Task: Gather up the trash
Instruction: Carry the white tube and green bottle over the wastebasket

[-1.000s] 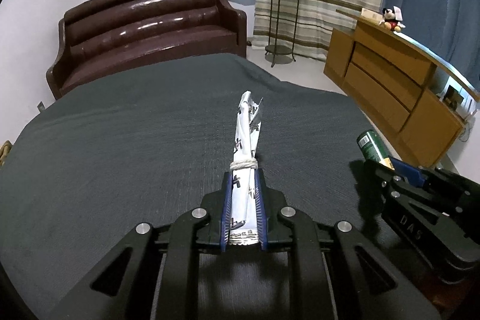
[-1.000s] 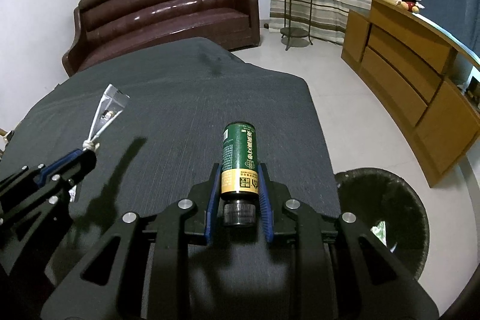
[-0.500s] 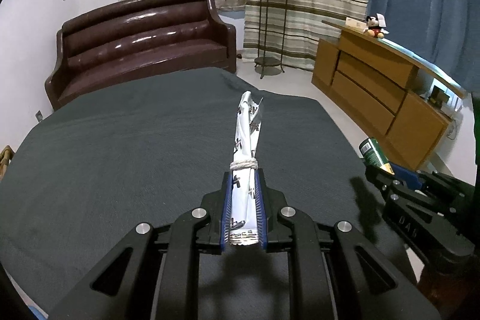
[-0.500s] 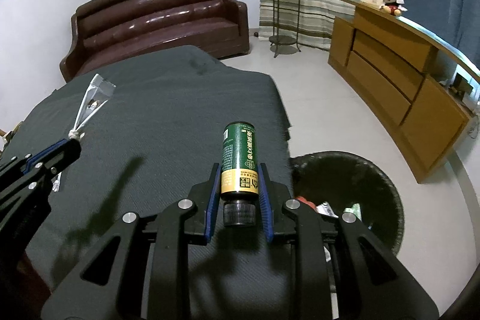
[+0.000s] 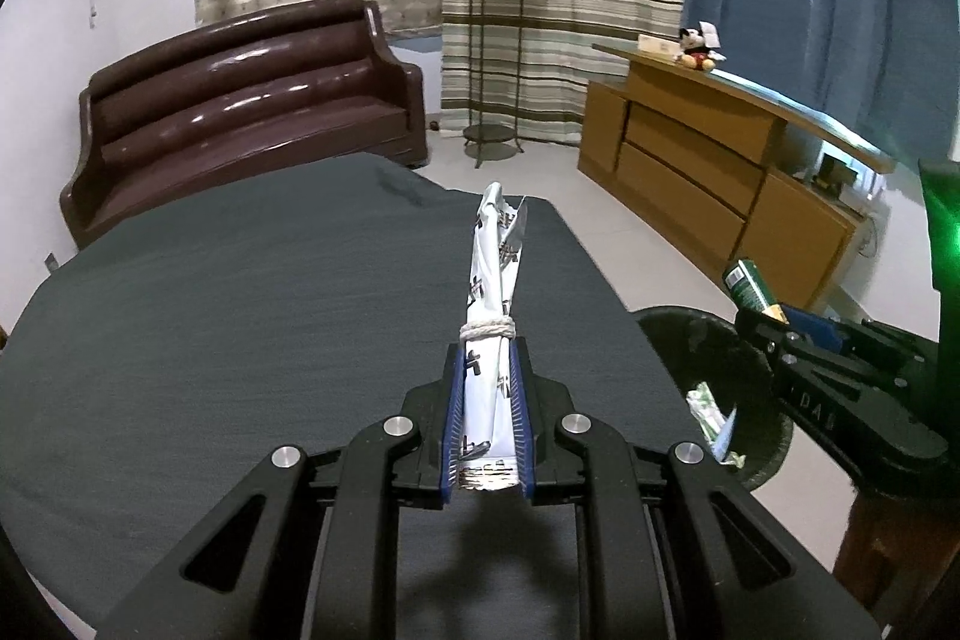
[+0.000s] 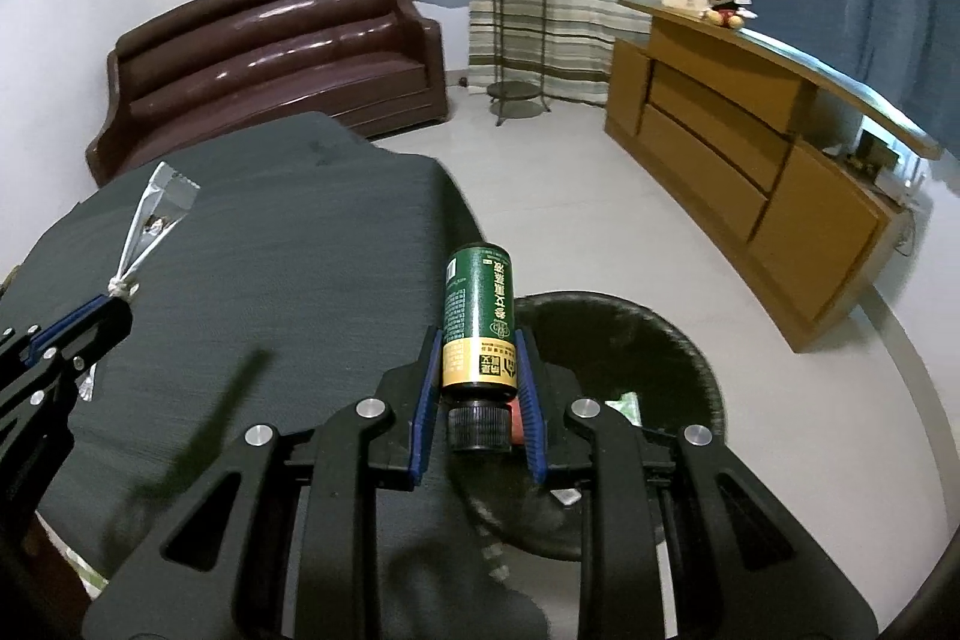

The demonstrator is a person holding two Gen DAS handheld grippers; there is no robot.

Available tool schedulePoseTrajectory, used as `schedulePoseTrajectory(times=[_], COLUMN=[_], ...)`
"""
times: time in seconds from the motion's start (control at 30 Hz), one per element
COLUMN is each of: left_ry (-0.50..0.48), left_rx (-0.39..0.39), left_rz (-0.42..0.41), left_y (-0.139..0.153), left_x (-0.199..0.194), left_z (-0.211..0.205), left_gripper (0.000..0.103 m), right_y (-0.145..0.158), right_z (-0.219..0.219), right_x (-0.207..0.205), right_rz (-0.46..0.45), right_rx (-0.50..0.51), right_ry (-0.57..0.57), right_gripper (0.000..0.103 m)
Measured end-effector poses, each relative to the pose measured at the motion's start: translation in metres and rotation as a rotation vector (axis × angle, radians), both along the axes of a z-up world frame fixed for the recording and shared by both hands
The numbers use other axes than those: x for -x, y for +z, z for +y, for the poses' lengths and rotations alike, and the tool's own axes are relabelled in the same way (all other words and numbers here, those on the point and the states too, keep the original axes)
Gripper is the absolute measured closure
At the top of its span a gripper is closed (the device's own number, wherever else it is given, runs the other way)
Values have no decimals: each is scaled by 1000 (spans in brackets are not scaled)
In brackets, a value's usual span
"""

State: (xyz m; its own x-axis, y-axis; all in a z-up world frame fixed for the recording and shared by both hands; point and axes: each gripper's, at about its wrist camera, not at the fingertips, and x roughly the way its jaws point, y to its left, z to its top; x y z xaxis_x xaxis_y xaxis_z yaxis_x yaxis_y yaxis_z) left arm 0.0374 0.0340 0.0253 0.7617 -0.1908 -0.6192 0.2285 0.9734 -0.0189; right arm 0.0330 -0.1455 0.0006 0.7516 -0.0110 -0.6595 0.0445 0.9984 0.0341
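Observation:
My left gripper (image 5: 487, 358) is shut on a white printed wrapper (image 5: 493, 280) tied with string, which sticks out over the dark grey table (image 5: 240, 316). My right gripper (image 6: 478, 340) is shut on a green bottle (image 6: 478, 316) with a yellow label band and black cap, held above the near rim of a black round trash bin (image 6: 660, 340) on the floor. The bin (image 5: 714, 334) holds some scraps. In the right wrist view the left gripper (image 6: 114, 307) and its wrapper (image 6: 150, 226) show at the left. In the left wrist view the right gripper (image 5: 774, 319) with the bottle (image 5: 747, 286) shows at the right.
A brown leather sofa (image 5: 240, 100) stands beyond the table. A metal plant stand (image 5: 492, 58) with a potted plant is by the striped curtains. A wooden cabinet (image 5: 720, 184) with a plush toy runs along the right. Light floor (image 6: 570, 196) lies between table and cabinet.
Both grippers have moved rightward toward the table's right edge. The trash bin has come into the left wrist view, and the bottle now hangs over the bin's rim. Both grips are unchanged.

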Motion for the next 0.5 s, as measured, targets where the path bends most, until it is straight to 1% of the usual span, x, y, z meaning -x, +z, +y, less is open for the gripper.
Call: schedulePoseTrajectory(times=[0.17, 0.5], left_ry=[-46, -144], left_rx=[-3, -24], left_rz=[11, -9], left_y=[-4, -10], left_x=[0, -7], left_z=[-20, -64], left_gripper=[87, 87], right_y=[1, -6], right_z=[-23, -64], right_x=[4, 4], right_rz=[-10, -17], right_rx=[1, -3], right_ry=[-46, -131], right_gripper=[80, 80])
